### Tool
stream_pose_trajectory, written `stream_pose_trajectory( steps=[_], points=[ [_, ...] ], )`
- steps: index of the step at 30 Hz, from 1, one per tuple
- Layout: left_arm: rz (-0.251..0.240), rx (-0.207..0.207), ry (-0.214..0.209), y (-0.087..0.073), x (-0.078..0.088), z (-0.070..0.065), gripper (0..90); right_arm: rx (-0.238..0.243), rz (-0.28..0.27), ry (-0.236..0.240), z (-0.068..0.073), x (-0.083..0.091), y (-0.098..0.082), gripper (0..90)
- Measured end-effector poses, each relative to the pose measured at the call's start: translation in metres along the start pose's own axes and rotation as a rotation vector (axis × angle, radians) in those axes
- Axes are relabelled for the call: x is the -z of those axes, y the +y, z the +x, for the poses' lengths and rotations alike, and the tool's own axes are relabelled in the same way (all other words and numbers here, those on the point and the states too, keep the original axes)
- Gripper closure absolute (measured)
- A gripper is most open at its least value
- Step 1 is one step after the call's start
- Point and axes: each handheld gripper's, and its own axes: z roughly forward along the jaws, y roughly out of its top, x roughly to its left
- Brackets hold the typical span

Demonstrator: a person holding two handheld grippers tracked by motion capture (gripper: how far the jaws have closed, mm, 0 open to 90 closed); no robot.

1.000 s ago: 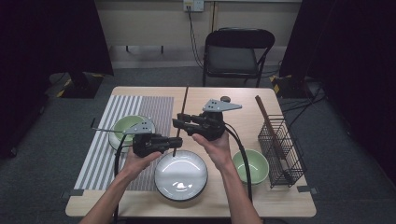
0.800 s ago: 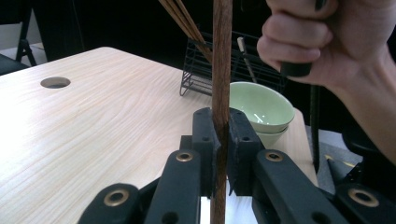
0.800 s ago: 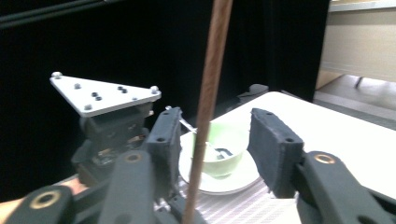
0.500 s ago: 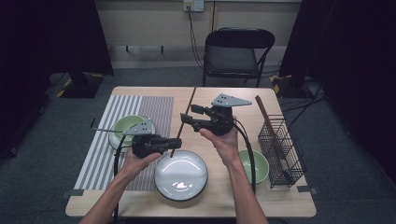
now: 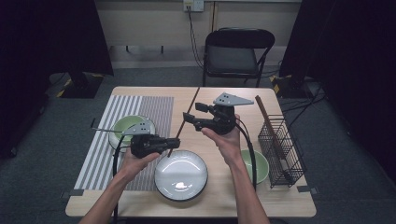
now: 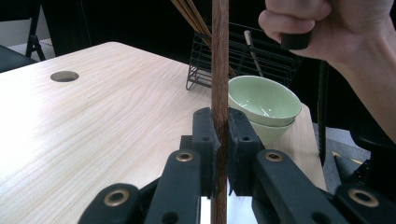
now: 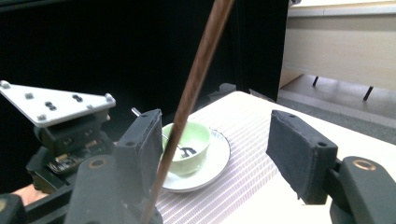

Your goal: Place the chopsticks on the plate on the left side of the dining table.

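A long brown wooden chopstick (image 5: 190, 106) slants from the table's far middle down to my left gripper (image 5: 174, 142), which is shut on its near end. In the left gripper view the chopstick (image 6: 220, 56) stands upright, pinched between the left gripper's (image 6: 219, 127) two pads. My right gripper (image 5: 192, 112) is held higher up the same stick. Its jaws have just been opening and stand wide. In the right gripper view the chopstick (image 7: 196, 79) passes close by one pad, far from the other, inside the right gripper (image 7: 219, 140).
A white plate (image 5: 181, 174) lies near the front edge. A green bowl on a saucer (image 5: 126, 126) sits on the striped mat at the left. Stacked green bowls (image 5: 256, 164) and a wire rack (image 5: 282, 149) holding more chopsticks stand at the right. A chair (image 5: 236, 51) is behind the table.
The right gripper's jaws have parted from the chopstick and the hand has shifted slightly right. The left gripper keeps still with the chopstick in it.
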Motion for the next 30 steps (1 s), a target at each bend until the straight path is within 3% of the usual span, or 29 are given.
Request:
stream_pose_trajectory(
  steps=[9, 26, 30],
  points=[
    [0.007, -0.010, -0.014, 0.000, -0.002, -0.002, 83.7, -0.003, -0.027, -0.040, -0.007, 0.008, 0.010, 31.4],
    [-0.011, 0.004, -0.013, 0.001, 0.003, 0.001, 83.8, -0.019, -0.026, -0.066, -0.015, 0.012, 0.007, 30.2],
    [-0.013, 0.003, -0.012, 0.001, 0.004, 0.001, 83.7, -0.010, -0.038, -0.091, -0.017, 0.014, 0.005, 30.3]
  ],
)
